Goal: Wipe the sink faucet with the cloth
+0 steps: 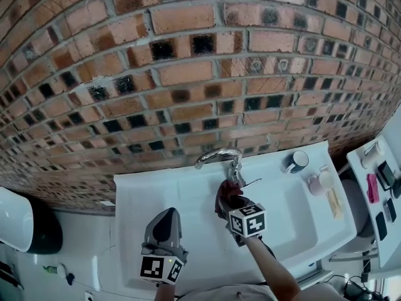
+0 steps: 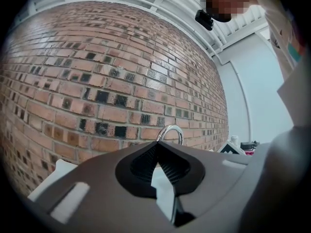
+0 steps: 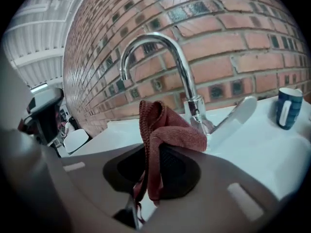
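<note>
Wiping step, likely at its start. Your right gripper [image 3: 148,152], jaws clamped on the cloth [image 3: 170,132], is just beside the faucet [image 3: 187,81]. Your left gripper [image 2: 158,147] has its jaws together, empty. Next, press the cloth onto the chrome.

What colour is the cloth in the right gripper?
The cloth is reddish-brown, clearest in the right gripper view.

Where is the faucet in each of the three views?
Head view: the faucet is at centre, at the back edge of the sink.
Left gripper view: only its arch shows, just above the fingers.
Right gripper view: large, at centre, behind the cloth.
Shared landmark: the brick wall behind it.
</note>
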Demonstrator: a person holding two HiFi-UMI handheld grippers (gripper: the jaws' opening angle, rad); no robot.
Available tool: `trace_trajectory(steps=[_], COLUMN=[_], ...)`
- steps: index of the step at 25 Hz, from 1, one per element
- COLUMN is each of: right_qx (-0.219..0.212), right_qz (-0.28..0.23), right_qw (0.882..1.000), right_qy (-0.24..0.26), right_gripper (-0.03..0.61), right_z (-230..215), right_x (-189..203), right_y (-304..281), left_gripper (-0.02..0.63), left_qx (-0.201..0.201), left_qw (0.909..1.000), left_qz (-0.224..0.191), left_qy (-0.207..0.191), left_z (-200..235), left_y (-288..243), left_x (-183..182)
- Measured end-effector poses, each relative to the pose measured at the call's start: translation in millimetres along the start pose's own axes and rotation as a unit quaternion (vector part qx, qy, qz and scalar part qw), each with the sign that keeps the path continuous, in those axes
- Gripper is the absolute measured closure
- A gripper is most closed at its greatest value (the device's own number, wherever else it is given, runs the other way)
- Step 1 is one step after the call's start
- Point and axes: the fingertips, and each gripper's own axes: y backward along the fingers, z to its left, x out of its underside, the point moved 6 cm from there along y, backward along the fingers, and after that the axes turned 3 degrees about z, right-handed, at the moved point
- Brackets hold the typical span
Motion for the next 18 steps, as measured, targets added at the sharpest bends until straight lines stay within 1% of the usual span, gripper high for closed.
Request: trace_trajectory(steps=[4,10,11,15,18], right_qx=[0.025,0.069,0.071,0.073,0.070], right_qz=[0.002,-0.033,-0.033,-0.029,-0.053], right_qw=[0.999,0.996,0.996,0.997,0.996], right_qy=[-0.019,-0.040,-0.041,-0.018,-0.013], right_gripper=[0.528,0.530,0.531,0.529,0.529], right_z=[-6.6,-34.6,-37.4,-33.4,-28.0], right_x=[-14.0,-44.4,-47.5,-50.6,-63.1], right_y=[-16.9,-0.3,2.6,3.5,8.1], left_gripper=[0.609,0.609,0.609,0.609,0.609], left_qx=[-0.013,-0.014,-0.012,-0.007,-0.007], left_qw=[0.9999,0.9999,0.9999,0.9999,0.9999], left_qz=[0.001,0.002,0.002,-0.001,-0.004], left_qy=[0.003,0.007,0.008,0.009,0.009], left_z=[9.0,13.0,12.2,8.8,8.3], left_y=[2.7,2.2,1.8,0.7,0.7], left_x=[1.0,2.6,2.9,2.7,1.8])
